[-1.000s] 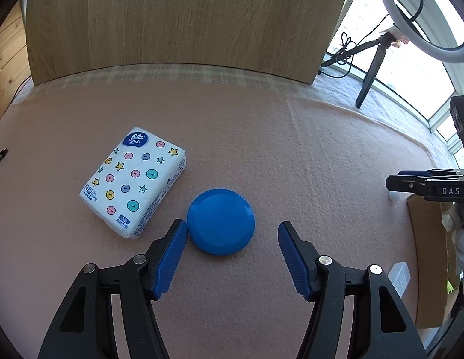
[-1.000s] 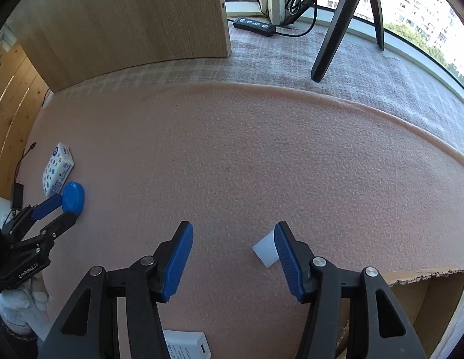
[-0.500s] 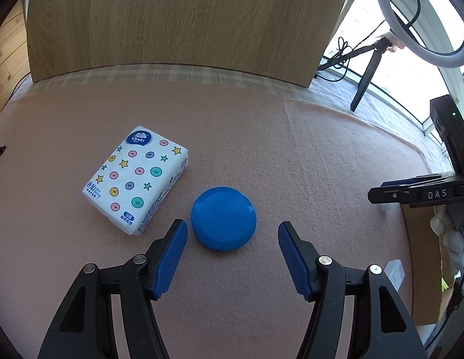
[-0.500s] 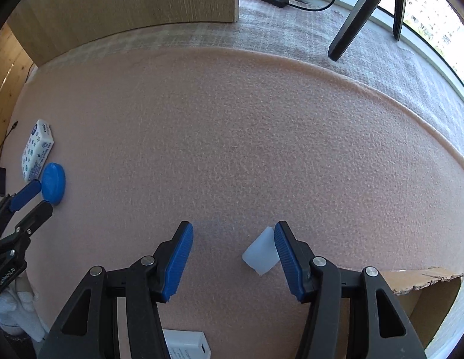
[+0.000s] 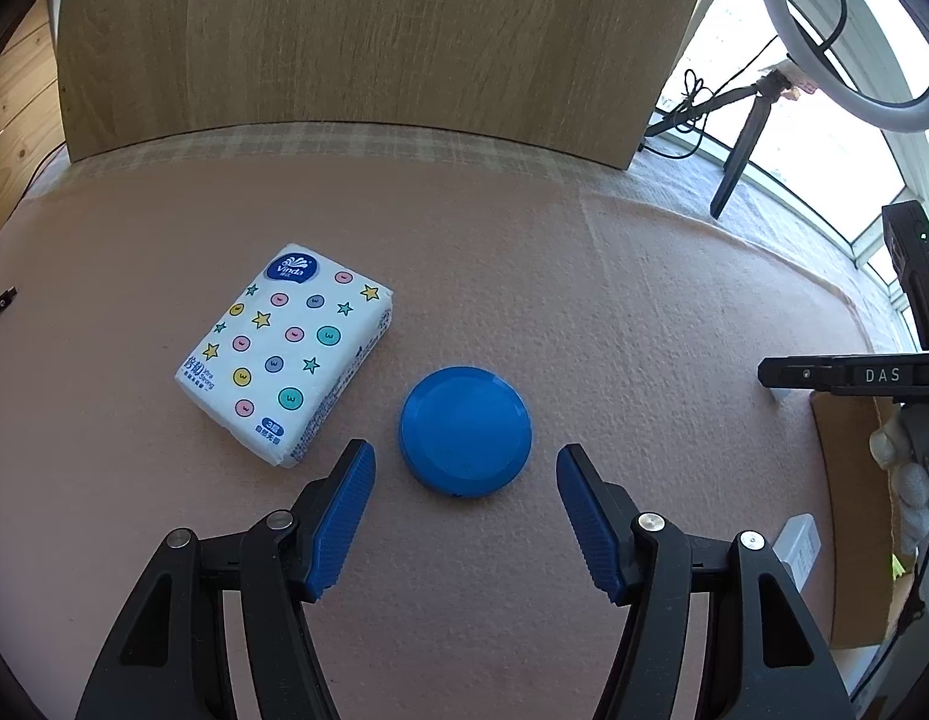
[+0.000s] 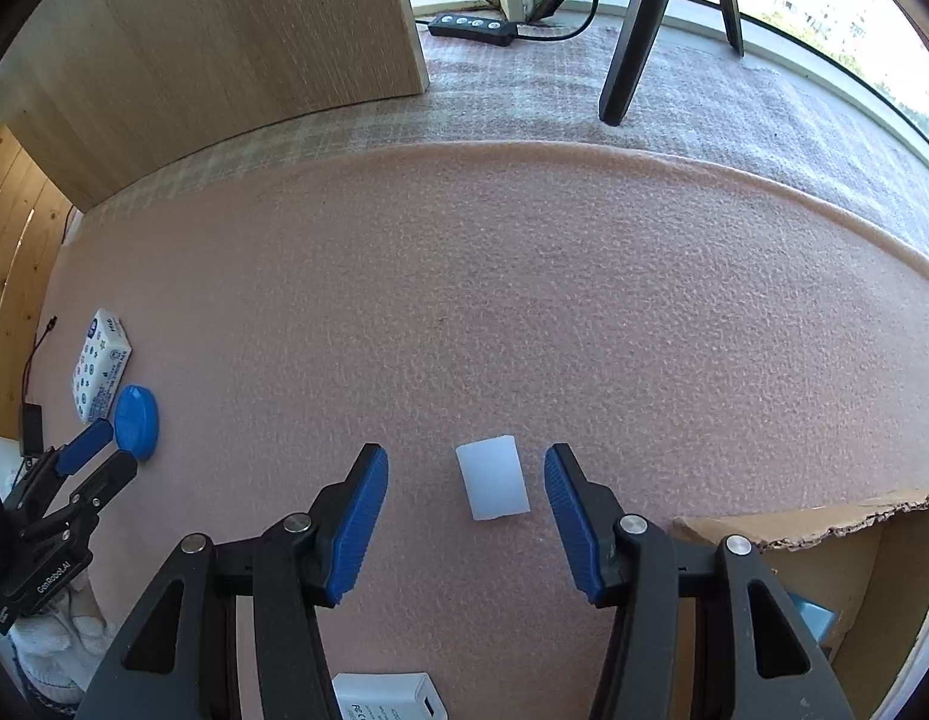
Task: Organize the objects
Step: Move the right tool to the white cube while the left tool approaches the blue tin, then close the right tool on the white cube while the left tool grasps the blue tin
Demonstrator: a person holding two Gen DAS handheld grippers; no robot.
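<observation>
Now, by parts:
Left gripper: fingers spread, gripping nothing, poised over the mat.
Blue lid: flat on the mat, just ahead of the gap.
Tissue pack: at the lid's 10 o'clock (lying flat).
Right gripper: jaws have just been closing; white block between them, untouched.
Cardboard box: at the block's 4 o'clock.

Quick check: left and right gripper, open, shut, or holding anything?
Left gripper: open, empty, poised by the blue round lid.
Right gripper: open, jaws have just been closing; the small white block lies between them, untouched.
</observation>
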